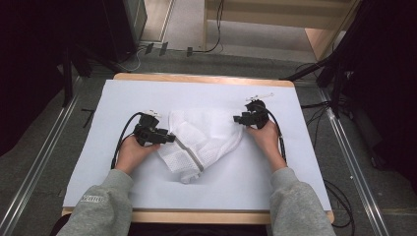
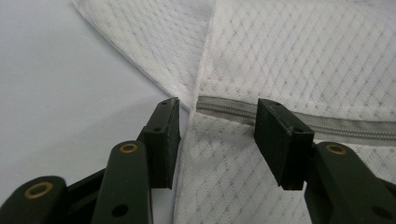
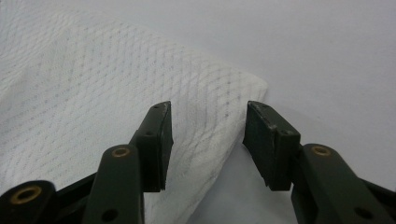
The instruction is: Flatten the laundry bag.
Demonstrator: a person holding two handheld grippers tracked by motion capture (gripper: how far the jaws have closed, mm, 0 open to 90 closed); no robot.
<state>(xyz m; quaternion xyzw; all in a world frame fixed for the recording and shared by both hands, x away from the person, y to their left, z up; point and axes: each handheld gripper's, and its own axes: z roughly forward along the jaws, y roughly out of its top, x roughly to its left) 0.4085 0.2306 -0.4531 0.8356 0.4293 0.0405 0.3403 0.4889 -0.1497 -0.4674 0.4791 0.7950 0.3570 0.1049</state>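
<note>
A white mesh garment [image 1: 204,140] with a grey zipper [image 1: 189,153] lies crumpled in the middle of the white table cover. My left gripper [image 1: 167,137] is at the garment's left edge, open. In the left gripper view its jaws straddle the zipper's end [image 2: 224,111] and the mesh fabric [image 2: 289,51]. My right gripper [image 1: 240,118] is at the garment's right corner, open. In the right gripper view the corner of the mesh [image 3: 219,107] lies between its spread jaws, untouched by the pads.
The white cover [image 1: 290,167] spans a wooden table [image 1: 206,78] with bare room around the garment. Black cables [image 1: 120,140] trail from both grippers. Dark stands and floor rails [image 1: 44,157] flank the table.
</note>
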